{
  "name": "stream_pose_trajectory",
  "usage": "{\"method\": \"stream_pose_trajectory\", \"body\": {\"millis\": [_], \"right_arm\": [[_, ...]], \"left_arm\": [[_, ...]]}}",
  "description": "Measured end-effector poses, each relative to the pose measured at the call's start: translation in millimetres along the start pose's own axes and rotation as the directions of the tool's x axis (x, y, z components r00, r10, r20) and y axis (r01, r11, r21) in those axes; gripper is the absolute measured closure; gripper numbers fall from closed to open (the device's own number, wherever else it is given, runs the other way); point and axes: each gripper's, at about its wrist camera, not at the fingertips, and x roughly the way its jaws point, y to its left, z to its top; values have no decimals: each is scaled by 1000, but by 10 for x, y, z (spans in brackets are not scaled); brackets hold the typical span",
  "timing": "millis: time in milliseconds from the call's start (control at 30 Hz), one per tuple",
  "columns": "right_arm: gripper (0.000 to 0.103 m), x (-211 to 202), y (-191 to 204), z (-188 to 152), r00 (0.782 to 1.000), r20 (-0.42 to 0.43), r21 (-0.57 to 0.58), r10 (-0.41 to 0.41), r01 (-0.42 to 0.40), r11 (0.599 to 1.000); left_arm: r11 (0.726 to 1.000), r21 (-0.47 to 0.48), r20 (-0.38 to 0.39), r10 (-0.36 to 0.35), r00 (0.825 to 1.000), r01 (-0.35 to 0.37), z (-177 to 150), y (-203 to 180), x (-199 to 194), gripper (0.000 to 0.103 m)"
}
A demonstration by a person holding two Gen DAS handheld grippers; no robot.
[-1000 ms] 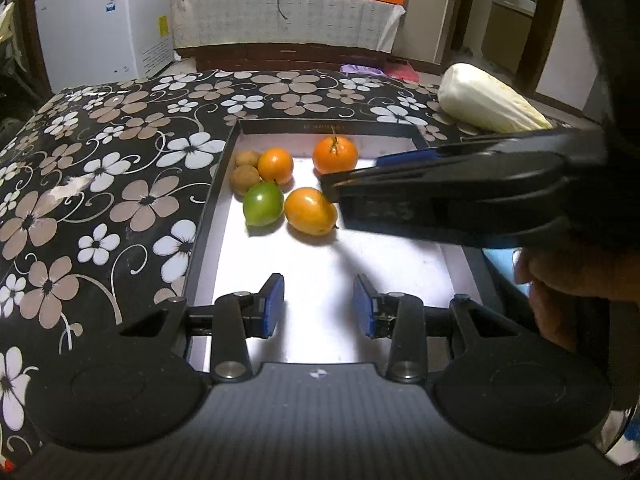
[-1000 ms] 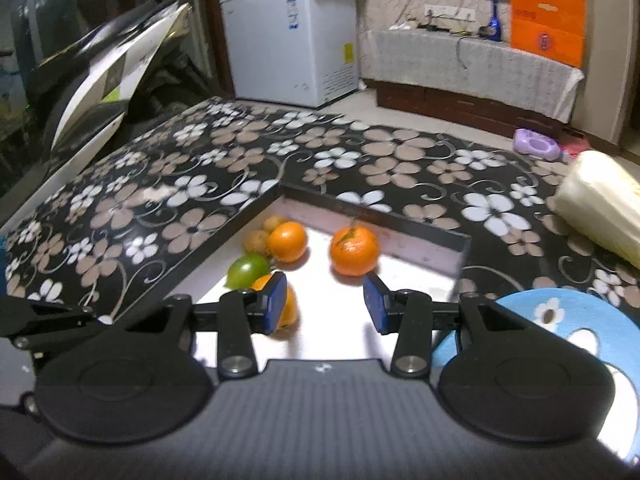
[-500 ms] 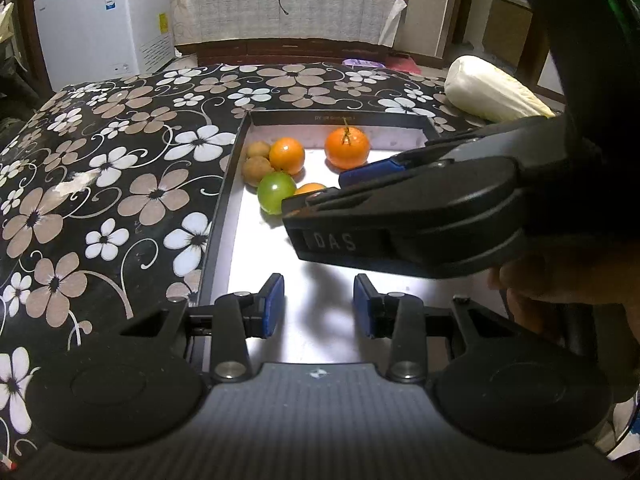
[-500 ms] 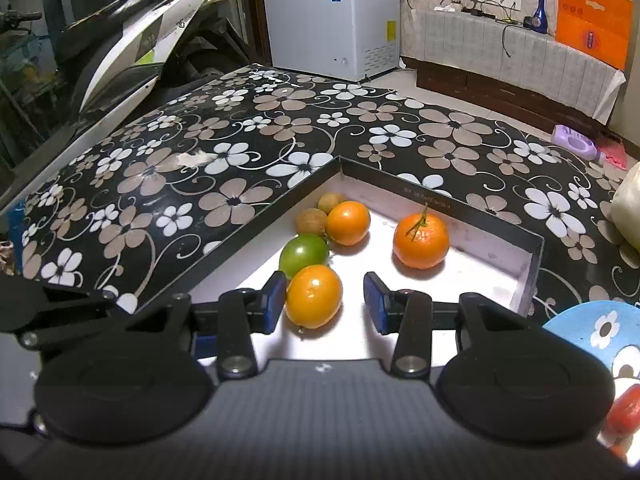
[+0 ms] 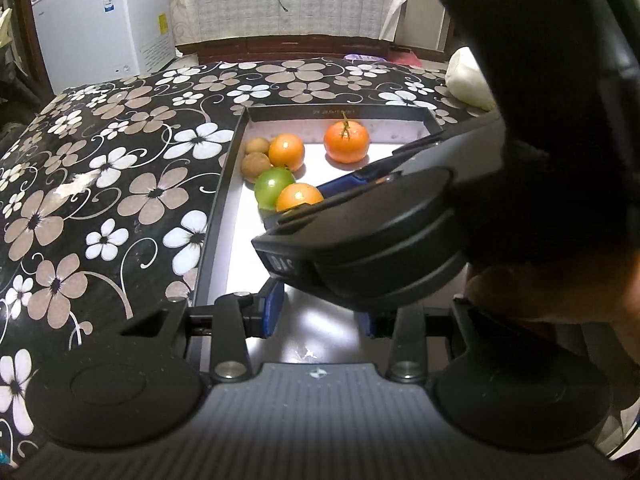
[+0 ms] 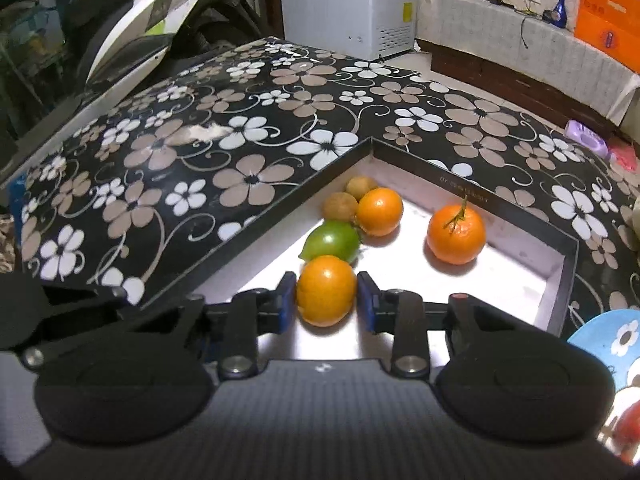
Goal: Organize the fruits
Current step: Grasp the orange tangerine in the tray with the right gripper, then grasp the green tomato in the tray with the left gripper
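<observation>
While closing, R gripper (image 6: 327, 299) jaws straddle smooth orange fruit (image 6: 326, 290), pads just touching; L gripper (image 5: 320, 312) jaws released, empty.

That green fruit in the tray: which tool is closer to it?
Right. The right tool is closing around an orange touching the green fruit. The left tool hangs back over the tray's near end.
</observation>
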Motion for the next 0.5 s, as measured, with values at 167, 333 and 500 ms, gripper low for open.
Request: {"method": "stream_pose_trajectory", "body": {"millis": [167, 333, 500], "right_arm": [[68, -39, -21, -8, 1000, -1, 7, -14, 14, 1000], [68, -295, -284, -29, 994, 78, 116, -79, 70, 991], [68, -522, -572, -95, 981, 151, 243, -121, 82, 966]], "left_arm": [[1000, 1, 9, 9, 1000, -9, 30, -22, -2, 57], [999, -17, 28, 52, 998, -52, 166, -23, 46, 51], [995, -63, 26, 83, 996, -81, 348, -7, 143, 44]]}}
